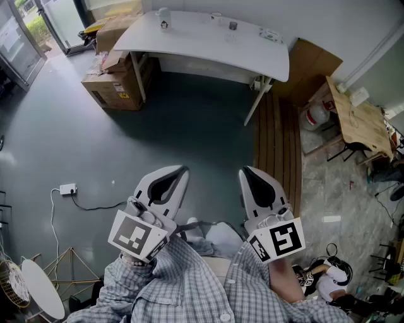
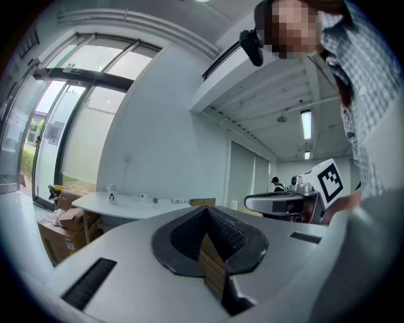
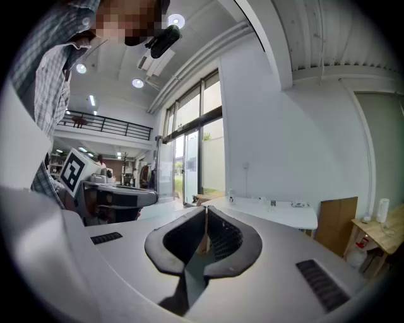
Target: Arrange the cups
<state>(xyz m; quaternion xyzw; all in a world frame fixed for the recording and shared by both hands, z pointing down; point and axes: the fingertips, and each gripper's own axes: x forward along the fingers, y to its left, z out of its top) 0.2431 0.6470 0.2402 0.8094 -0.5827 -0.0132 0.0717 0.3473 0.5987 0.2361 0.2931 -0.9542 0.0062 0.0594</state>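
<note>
The white table (image 1: 202, 41) stands far off across the grey floor. On it are a white bottle-like container (image 1: 163, 19), a clear cup (image 1: 216, 17) and a small dark cup (image 1: 233, 25). My left gripper (image 1: 181, 169) and right gripper (image 1: 247, 169) are held side by side in mid-air close to my body, well short of the table. Both are shut with nothing between the jaws. The left gripper view shows its jaws (image 2: 207, 209) meeting, with the table (image 2: 126, 205) in the distance. The right gripper (image 3: 206, 209) likewise points toward the table (image 3: 278, 216).
Cardboard boxes (image 1: 120, 76) sit by the table's left end. Wooden boards (image 1: 278, 139) lie on the floor at its right, with a wooden desk (image 1: 360, 120) beyond. A power strip (image 1: 67, 188) and a small round white table (image 1: 41, 287) are at lower left.
</note>
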